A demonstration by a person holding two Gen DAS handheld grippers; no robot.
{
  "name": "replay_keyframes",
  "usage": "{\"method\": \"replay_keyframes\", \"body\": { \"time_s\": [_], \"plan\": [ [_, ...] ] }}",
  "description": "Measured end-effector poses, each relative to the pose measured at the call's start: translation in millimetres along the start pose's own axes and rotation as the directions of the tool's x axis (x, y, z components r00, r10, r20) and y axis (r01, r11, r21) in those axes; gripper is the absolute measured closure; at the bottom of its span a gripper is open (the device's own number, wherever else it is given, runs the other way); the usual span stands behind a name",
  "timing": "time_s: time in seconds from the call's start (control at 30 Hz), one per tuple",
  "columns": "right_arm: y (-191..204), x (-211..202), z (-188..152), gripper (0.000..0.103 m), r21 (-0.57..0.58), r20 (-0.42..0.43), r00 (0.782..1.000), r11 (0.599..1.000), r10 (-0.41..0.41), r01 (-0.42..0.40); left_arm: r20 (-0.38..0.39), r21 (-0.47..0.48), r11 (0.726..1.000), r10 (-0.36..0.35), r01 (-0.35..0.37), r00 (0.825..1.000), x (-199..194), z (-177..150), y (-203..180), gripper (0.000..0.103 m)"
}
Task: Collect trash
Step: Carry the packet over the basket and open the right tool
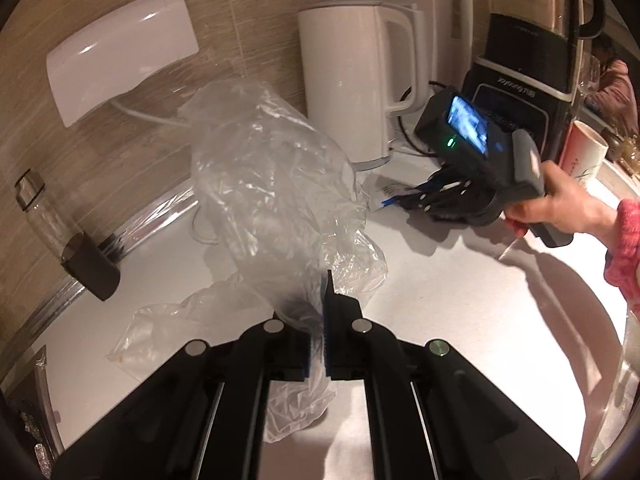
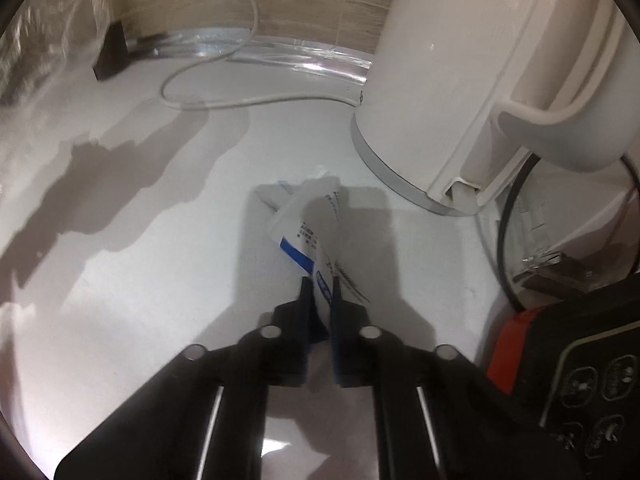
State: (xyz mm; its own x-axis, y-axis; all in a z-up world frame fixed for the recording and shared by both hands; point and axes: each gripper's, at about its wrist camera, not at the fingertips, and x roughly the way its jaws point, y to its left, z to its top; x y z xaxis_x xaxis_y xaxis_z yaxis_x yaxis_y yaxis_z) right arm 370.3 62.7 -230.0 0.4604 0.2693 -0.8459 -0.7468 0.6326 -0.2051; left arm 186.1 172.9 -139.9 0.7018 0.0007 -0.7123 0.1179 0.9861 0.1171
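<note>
My left gripper [image 1: 318, 292] is shut on a clear plastic bag [image 1: 272, 184], which it holds up above the white counter [image 1: 460, 312]; the bag billows toward the wall. My right gripper [image 2: 320, 286] is shut on a white and blue paper wrapper [image 2: 308, 228] that lies on the counter just in front of the white kettle [image 2: 472, 80]. In the left wrist view the right gripper [image 1: 394, 200] shows at the right, its tips on the wrapper [image 1: 380, 194] by the kettle's base [image 1: 368, 164].
A white kettle [image 1: 348, 76] and a black appliance [image 1: 520, 80] stand at the back by the wall. A white cable [image 2: 224, 96] loops on the counter. A glass bottle with a black cap [image 1: 64, 232] lies at the left. A paper cup [image 1: 584, 152] stands at the right.
</note>
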Motion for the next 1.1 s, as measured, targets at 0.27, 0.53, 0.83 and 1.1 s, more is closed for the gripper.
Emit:
{"method": "replay_keyframes", "body": {
  "time_s": [0.27,0.53,0.83,1.1],
  "plan": [
    [29.1,-60.4,-19.6,0.095,0.011,0.084,0.992,0.996,-0.091,0.091,0.022,0.016,1.000,-0.016,0.016,1.000,-31.4,-1.6,-20.4,0.099],
    [96.0,-172.0,-69.2,0.095,0.020,0.205,0.976,0.997,-0.072,0.069,0.014,0.008,1.000,0.013,-0.013,1.000,-102.9,-36.6,-51.0,0.099],
    [171.5,-298.6,-154.8,0.095,0.041,0.318,0.948,0.999,-0.006,-0.007,-0.002,-0.057,0.995,0.076,-0.076,0.997,-182.2,-101.0,-75.9,0.099],
    [224.2,-398.7,-221.3,0.095,0.089,0.419,0.906,0.990,0.065,-0.112,-0.018,-0.088,0.989,0.121,-0.122,0.992,-213.9,-148.3,-86.7,0.099]
  ]
}}
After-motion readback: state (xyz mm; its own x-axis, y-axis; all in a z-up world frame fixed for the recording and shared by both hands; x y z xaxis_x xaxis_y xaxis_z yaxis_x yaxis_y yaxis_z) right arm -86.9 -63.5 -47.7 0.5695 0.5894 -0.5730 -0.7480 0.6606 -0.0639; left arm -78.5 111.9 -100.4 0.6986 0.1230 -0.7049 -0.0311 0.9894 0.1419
